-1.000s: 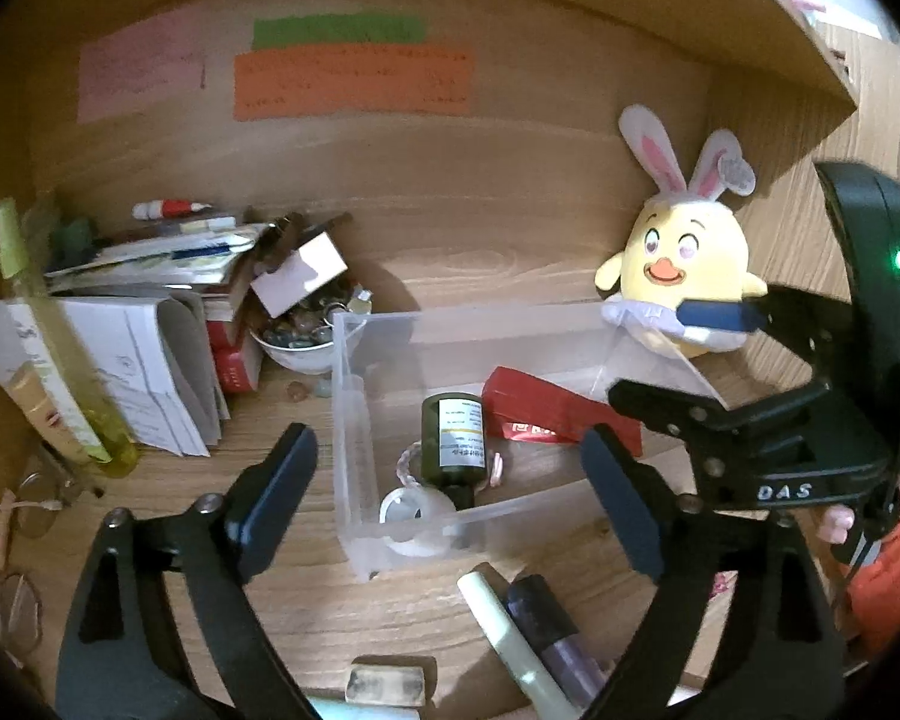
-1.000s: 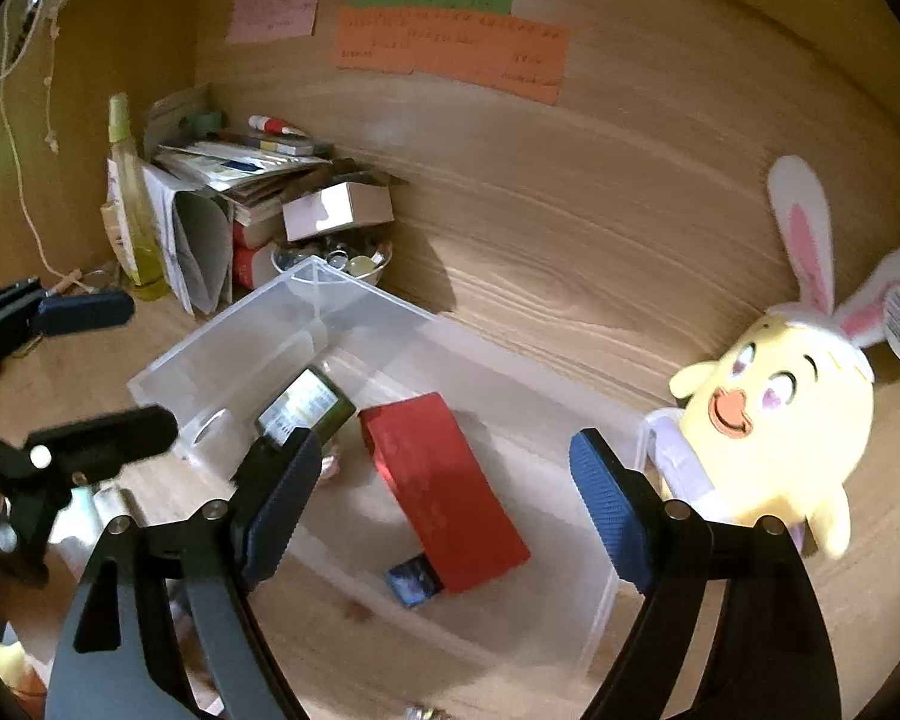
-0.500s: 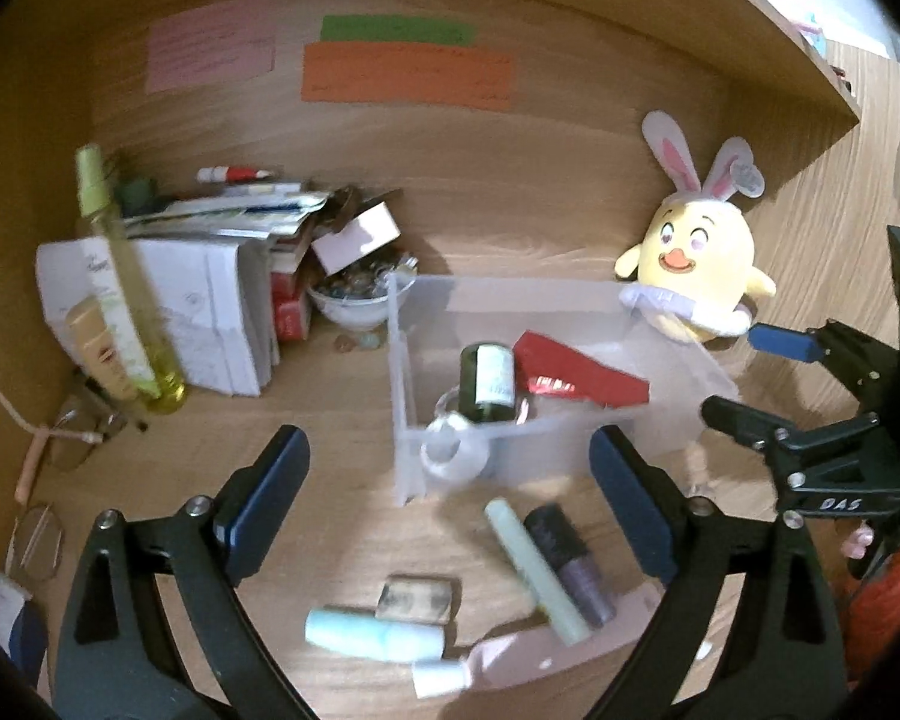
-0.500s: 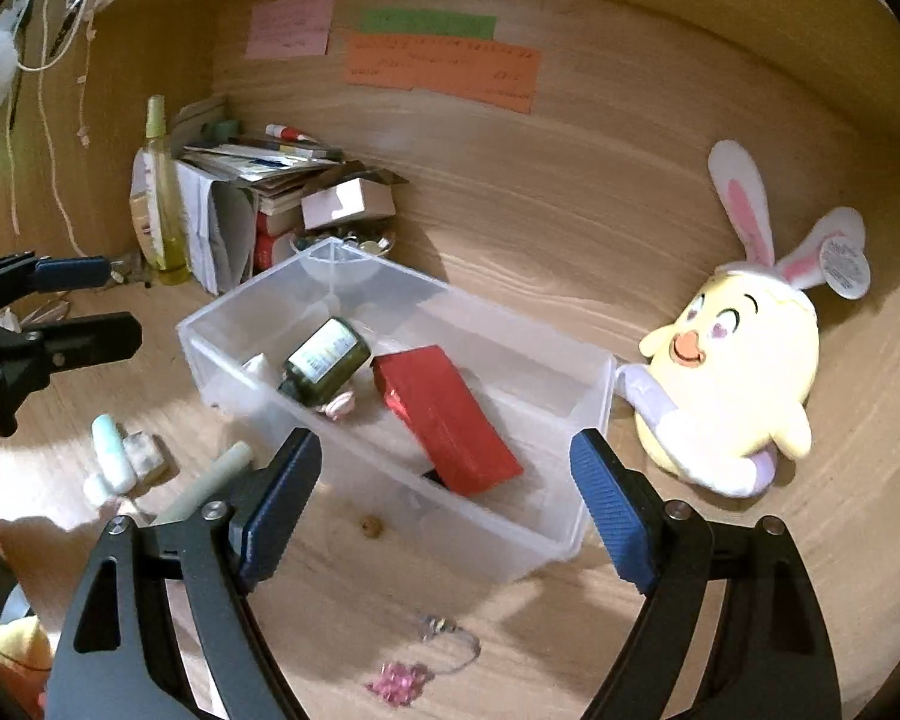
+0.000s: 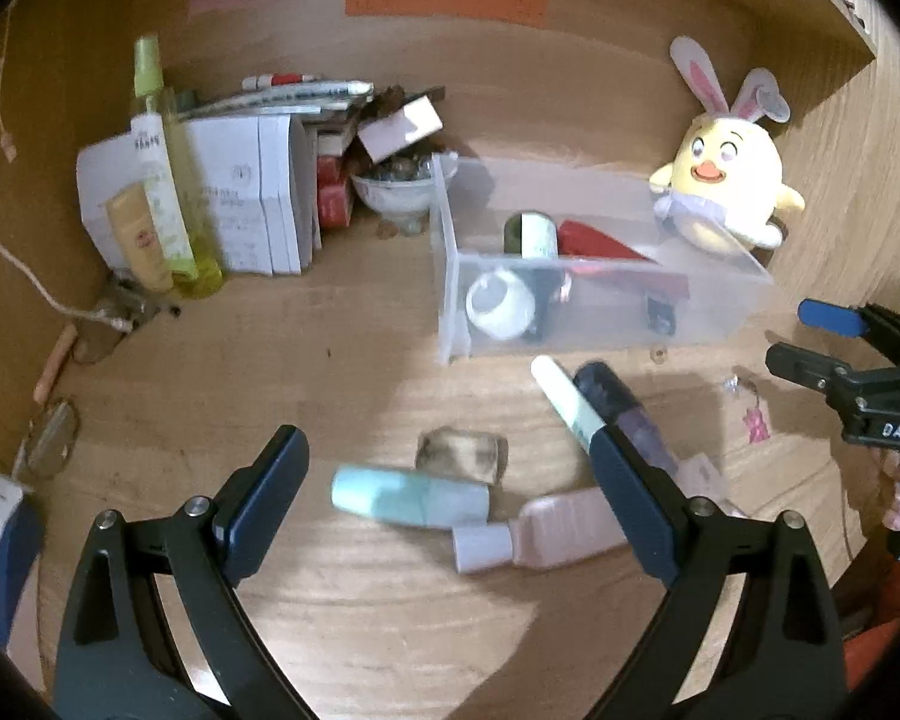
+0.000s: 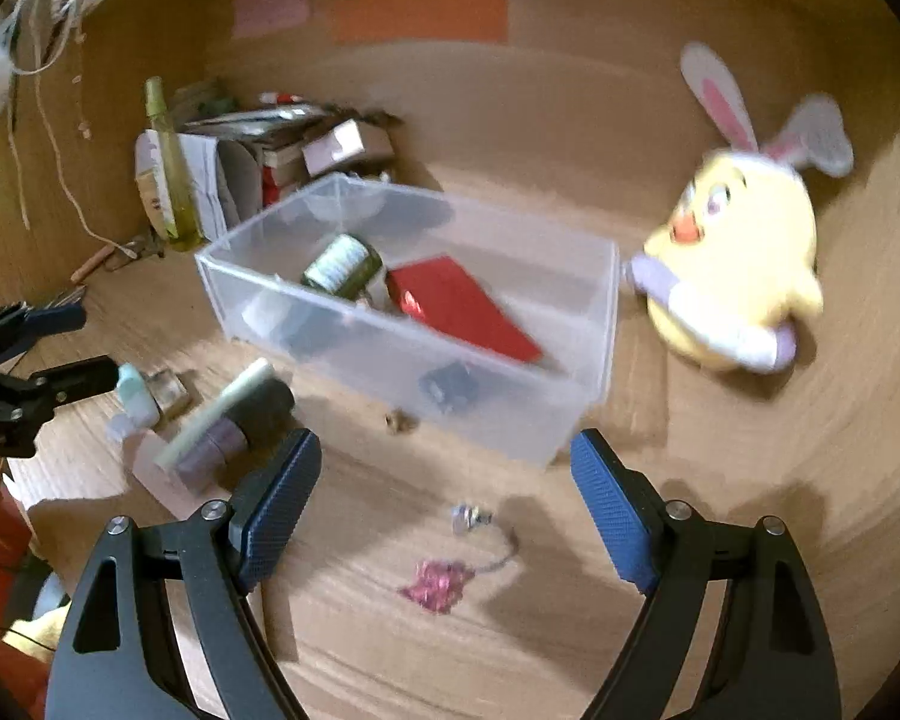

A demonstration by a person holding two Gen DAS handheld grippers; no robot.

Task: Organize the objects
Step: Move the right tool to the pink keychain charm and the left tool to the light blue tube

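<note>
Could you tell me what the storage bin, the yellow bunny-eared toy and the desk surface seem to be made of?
Storage bin: probably clear, slightly frosted rigid plastic, since the red box and dark bottle show through its walls.
Yellow bunny-eared toy: looks like soft plush fabric with a matte, fuzzy outline.
Desk surface: wood or wood-look laminate; grain lines show, with a light sheen.

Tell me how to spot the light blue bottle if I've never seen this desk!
Find the clear plastic box in front of the yellow bunny-eared chick toy. On the wood in front of the box lies a cluster of tubes and bottles. The light blue bottle lies on its side at the cluster's left end, touching a pink tube's white cap, and is the only pale blue one.
</note>
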